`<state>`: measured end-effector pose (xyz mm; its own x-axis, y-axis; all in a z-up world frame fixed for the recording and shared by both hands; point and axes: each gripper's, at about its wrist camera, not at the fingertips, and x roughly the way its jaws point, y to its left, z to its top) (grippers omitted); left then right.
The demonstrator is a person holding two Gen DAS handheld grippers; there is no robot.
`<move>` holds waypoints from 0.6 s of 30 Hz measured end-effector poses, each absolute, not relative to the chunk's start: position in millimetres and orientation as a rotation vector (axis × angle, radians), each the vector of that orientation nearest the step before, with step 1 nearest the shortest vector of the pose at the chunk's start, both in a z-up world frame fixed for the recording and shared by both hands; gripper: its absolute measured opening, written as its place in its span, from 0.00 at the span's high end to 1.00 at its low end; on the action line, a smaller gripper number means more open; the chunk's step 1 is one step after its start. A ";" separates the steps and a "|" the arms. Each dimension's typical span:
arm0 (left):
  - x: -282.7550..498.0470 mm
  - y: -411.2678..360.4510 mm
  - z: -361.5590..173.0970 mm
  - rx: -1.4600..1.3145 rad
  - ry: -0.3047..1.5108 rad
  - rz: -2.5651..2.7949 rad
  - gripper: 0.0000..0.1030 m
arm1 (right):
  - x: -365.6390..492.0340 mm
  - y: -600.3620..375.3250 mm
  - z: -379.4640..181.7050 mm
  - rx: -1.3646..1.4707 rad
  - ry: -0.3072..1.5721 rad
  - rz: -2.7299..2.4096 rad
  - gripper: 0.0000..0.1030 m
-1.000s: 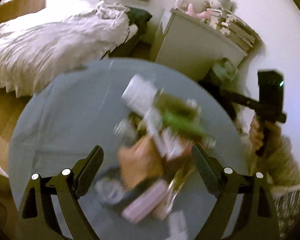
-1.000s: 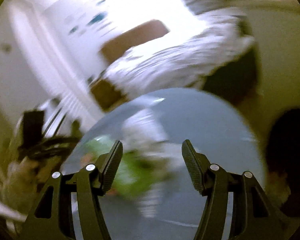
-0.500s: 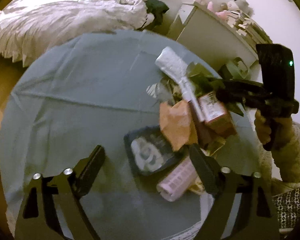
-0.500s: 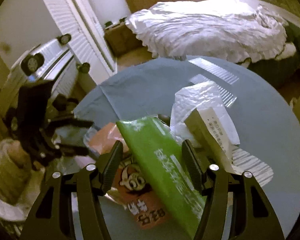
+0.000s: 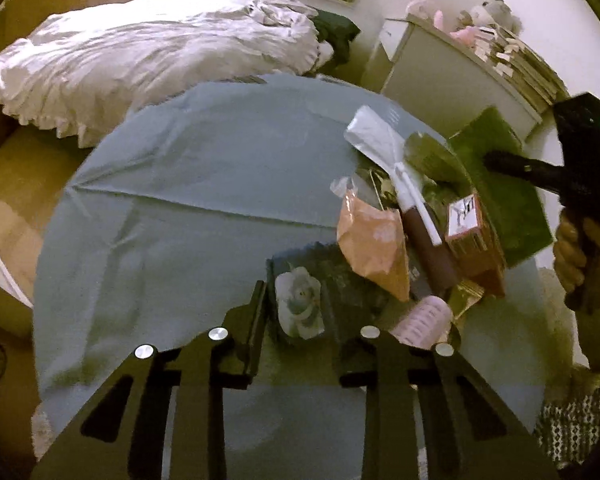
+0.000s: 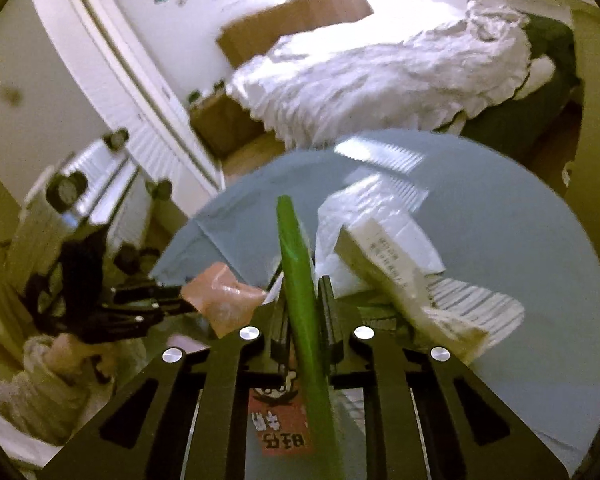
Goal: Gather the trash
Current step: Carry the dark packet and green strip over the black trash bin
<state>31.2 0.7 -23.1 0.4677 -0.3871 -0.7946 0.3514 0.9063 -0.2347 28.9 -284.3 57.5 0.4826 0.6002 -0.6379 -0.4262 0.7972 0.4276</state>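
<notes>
Bedroom tabletop, trash pile at 2 o'clock. My left gripper jaws just closed on dark packet; right gripper clamps green wrapper. Most litter remains.

Your trash pile sits on the table at the frame's right; the bed lies behind, upper left, and a cabinet upper right.
</notes>
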 end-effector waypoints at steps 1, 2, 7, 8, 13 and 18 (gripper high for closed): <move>30.5 1.4 -18.9 -0.042 0.975 -0.451 0.78 | 25.4 -293.6 62.3 0.247 0.835 0.628 0.88; 29.9 2.1 -14.1 -0.043 0.965 -0.450 0.79 | 24.2 -301.4 65.5 0.260 0.818 0.623 0.88; 27.2 6.2 25.2 -0.044 0.883 -0.425 0.80 | 13.8 -348.6 75.5 0.333 0.726 0.573 0.88; 28.2 6.4 31.4 -0.052 0.874 -0.424 0.80 | 11.3 -360.8 76.1 0.354 0.708 0.562 0.88; 33.5 0.2 57.9 -0.065 0.846 -0.431 0.80 | 3.3 -397.5 72.8 0.423 0.675 0.535 0.89; 36.4 -22.3 76.7 -0.077 0.819 -0.478 0.81 | -9.3 -435.0 65.4 0.470 0.637 0.490 0.89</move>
